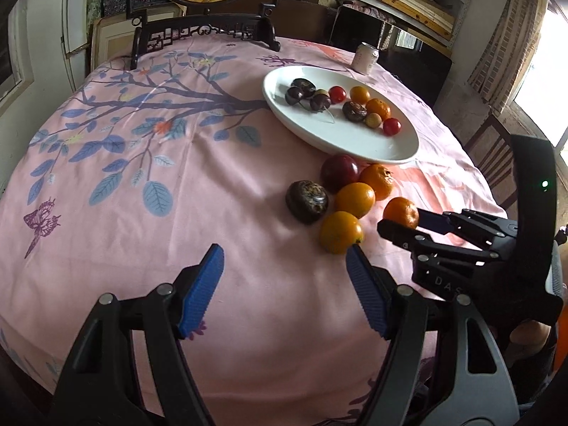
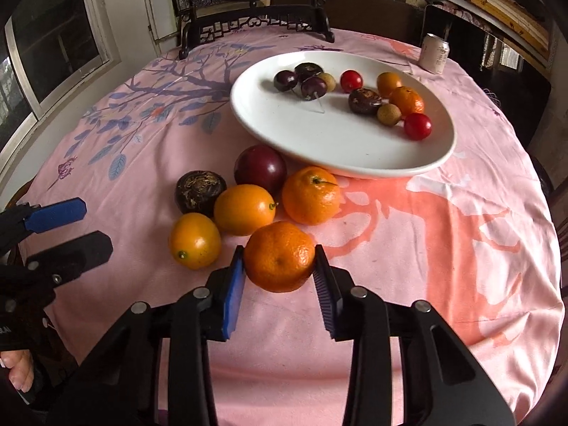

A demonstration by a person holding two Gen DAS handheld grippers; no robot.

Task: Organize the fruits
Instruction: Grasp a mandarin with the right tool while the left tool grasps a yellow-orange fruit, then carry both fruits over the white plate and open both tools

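Note:
My right gripper (image 2: 279, 250) is shut on a mandarin (image 2: 279, 262) that rests on the pink cloth, one blue pad pressing each side. In the left wrist view that mandarin (image 1: 401, 211) sits between the right gripper's fingers (image 1: 408, 222). My left gripper (image 1: 284, 248) is open over bare cloth with nothing in it, its right fingertip near a smooth orange fruit (image 1: 340, 232). Loose beside it lie another orange fruit (image 2: 245, 209), a stemmed mandarin (image 2: 310, 195), a dark red plum (image 2: 261, 168) and a wrinkled dark fruit (image 2: 200, 191). Behind them, a white oval plate (image 2: 301, 131) holds several small fruits.
A drink can (image 2: 433, 53) stands beyond the plate at the far right. A carved dark wooden stand (image 1: 206, 32) with a round picture sits at the table's far edge. A wooden chair (image 1: 497, 163) stands off the table's right side. The left gripper (image 2: 98, 227) shows at the right wrist view's left edge.

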